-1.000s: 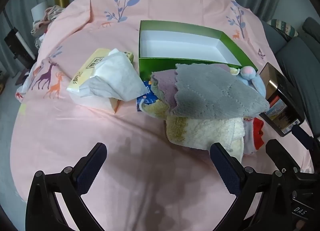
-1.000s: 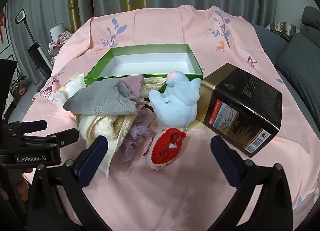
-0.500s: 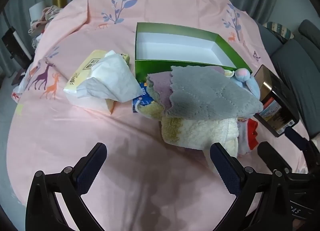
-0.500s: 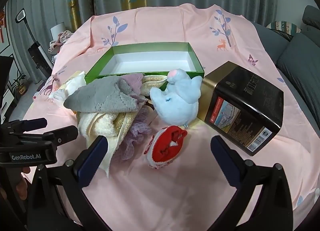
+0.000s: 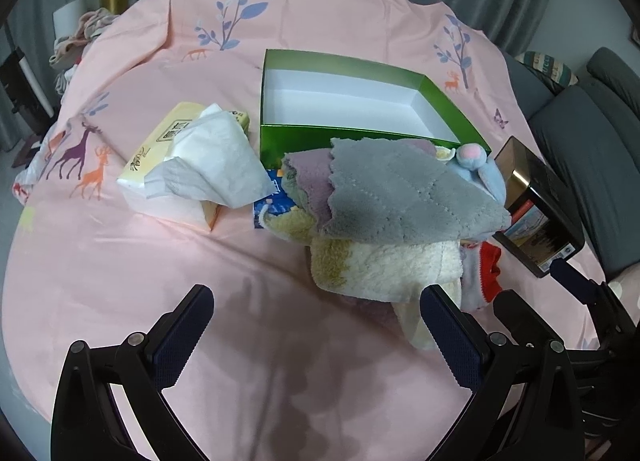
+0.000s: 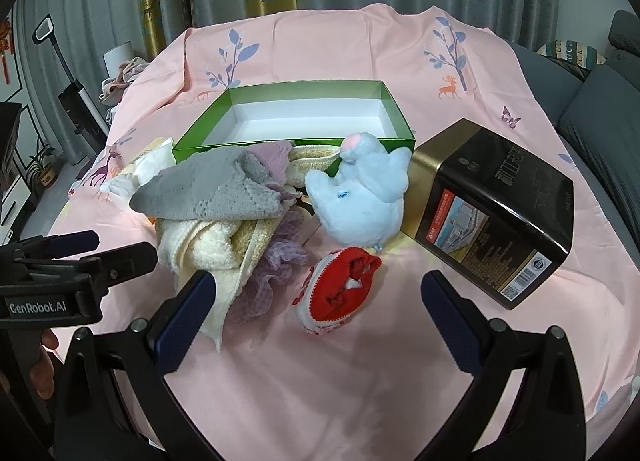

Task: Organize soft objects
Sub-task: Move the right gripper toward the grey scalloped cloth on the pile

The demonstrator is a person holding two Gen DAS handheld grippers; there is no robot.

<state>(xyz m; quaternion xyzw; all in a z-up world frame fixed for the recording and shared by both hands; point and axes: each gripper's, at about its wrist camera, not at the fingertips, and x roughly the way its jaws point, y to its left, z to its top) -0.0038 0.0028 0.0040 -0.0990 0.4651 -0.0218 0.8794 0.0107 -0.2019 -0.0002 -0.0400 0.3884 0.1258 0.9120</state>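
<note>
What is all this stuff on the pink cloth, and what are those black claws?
Open cardboard box: one, green outside, white inside, empty, at the back.
Fluffy towels: a pile, grey on top, cream, yellow and lilac below, in front of the box.
Plush toy: one, pale blue, right of the pile.
Small fabric item: one, red and white, nearest the right claw.
Tin: one, black and gold, far right.
Tissue pack: one, yellow, left.
Left hand-held gripper: open.
Right hand-held gripper: open.
</note>
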